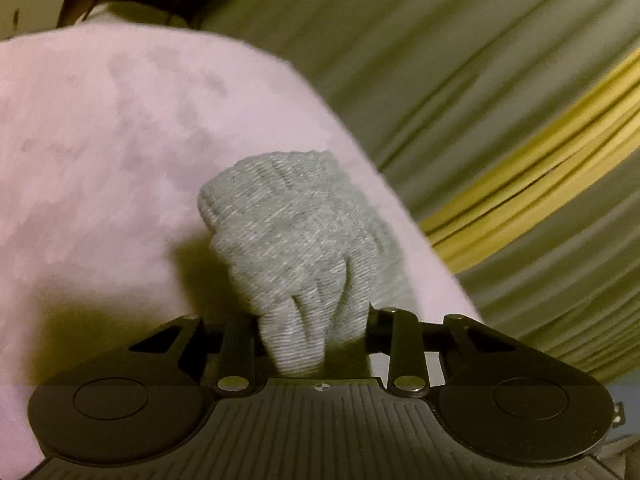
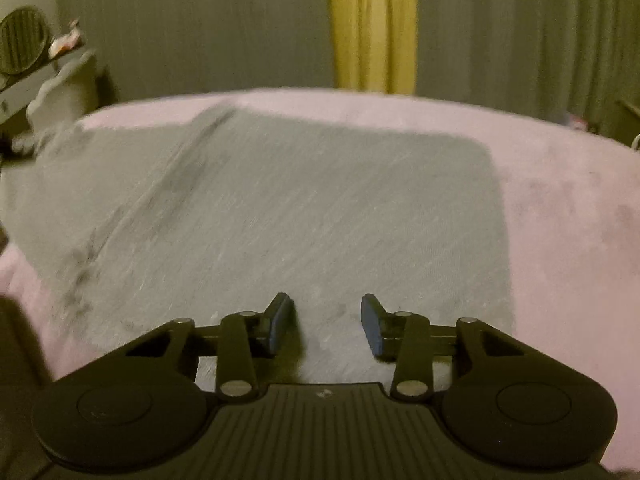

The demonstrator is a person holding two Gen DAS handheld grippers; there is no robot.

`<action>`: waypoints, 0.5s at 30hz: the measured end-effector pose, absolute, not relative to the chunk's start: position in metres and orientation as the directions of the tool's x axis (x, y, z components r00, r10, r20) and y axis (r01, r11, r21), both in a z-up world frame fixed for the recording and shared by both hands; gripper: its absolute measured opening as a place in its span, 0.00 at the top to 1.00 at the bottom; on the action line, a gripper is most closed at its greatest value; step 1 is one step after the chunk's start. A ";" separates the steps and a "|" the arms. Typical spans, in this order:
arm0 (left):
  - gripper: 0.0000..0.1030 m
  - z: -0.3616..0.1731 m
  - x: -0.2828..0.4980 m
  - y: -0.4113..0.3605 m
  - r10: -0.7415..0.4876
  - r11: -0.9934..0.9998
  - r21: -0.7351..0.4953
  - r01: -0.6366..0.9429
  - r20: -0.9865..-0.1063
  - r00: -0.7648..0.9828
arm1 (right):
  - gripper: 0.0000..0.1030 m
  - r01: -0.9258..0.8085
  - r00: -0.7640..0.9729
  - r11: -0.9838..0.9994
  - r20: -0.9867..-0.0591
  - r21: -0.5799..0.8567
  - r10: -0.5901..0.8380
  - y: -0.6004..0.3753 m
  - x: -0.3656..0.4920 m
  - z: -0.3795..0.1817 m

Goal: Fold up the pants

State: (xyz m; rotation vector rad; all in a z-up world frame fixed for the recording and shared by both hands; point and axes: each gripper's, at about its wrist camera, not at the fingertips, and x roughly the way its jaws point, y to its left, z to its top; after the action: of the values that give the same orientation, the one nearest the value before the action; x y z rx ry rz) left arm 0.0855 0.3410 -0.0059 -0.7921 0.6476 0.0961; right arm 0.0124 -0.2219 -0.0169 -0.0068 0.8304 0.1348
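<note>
Grey knit pants (image 2: 280, 208) lie spread flat on a pink bed cover (image 2: 568, 220). In the left wrist view my left gripper (image 1: 312, 336) is shut on a bunched end of the grey pants (image 1: 296, 232) and holds it above the pink cover (image 1: 100, 140); the fingertips are hidden in the cloth. In the right wrist view my right gripper (image 2: 326, 326) is open and empty, just over the near part of the flat pants, its blue pads (image 2: 280, 322) apart.
Grey-green curtains (image 2: 200, 20) with a yellow strip (image 2: 372, 24) hang behind the bed. A shelf with a round fan (image 2: 22, 40) and small items stands at the left. The bed's edge (image 1: 360, 148) runs diagonally in the left wrist view.
</note>
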 end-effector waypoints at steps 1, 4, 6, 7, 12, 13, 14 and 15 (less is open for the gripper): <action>0.68 0.001 0.083 0.338 -0.156 0.712 -0.634 -0.301 -0.561 0.813 | 0.60 -0.149 0.669 0.989 -0.736 0.005 0.104 -0.216 0.012 -0.019; 0.69 0.024 0.079 0.322 -0.159 0.753 -0.613 -0.238 -0.521 0.839 | 0.60 -0.142 0.674 0.989 -0.728 0.033 0.121 -0.217 0.012 -0.012; 0.69 0.039 0.077 0.308 -0.168 0.783 -0.594 -0.187 -0.491 0.855 | 0.60 -0.134 0.693 0.987 -0.702 0.095 0.161 -0.223 0.008 -0.008; 0.69 0.049 0.075 0.298 -0.179 0.797 -0.584 -0.155 -0.472 0.863 | 0.59 -0.142 0.689 0.984 -0.704 0.105 0.174 -0.223 0.008 -0.009; 0.69 0.100 0.063 0.232 -0.280 0.863 -0.503 0.054 -0.386 0.879 | 0.54 -0.161 0.640 0.981 -0.745 0.109 0.187 -0.222 0.016 -0.017; 0.69 0.110 0.058 0.212 -0.310 0.869 -0.485 0.103 -0.370 0.876 | 0.52 -0.136 0.649 0.980 -0.734 0.146 0.199 -0.228 0.015 -0.015; 0.69 0.116 0.056 0.196 -0.344 0.864 -0.482 0.145 -0.356 0.869 | 0.50 -0.101 0.659 0.978 -0.724 0.185 0.205 -0.236 0.016 -0.014; 0.69 0.121 0.053 0.176 -0.391 0.853 -0.483 0.198 -0.340 0.855 | 0.50 -0.063 0.666 0.975 -0.719 0.212 0.199 -0.243 0.018 -0.013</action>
State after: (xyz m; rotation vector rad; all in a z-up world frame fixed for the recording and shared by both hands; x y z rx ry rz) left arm 0.0531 0.1762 0.1206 -0.4509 0.4466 -0.3211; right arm 0.0183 -0.2434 -0.0132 0.1747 0.8302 0.1486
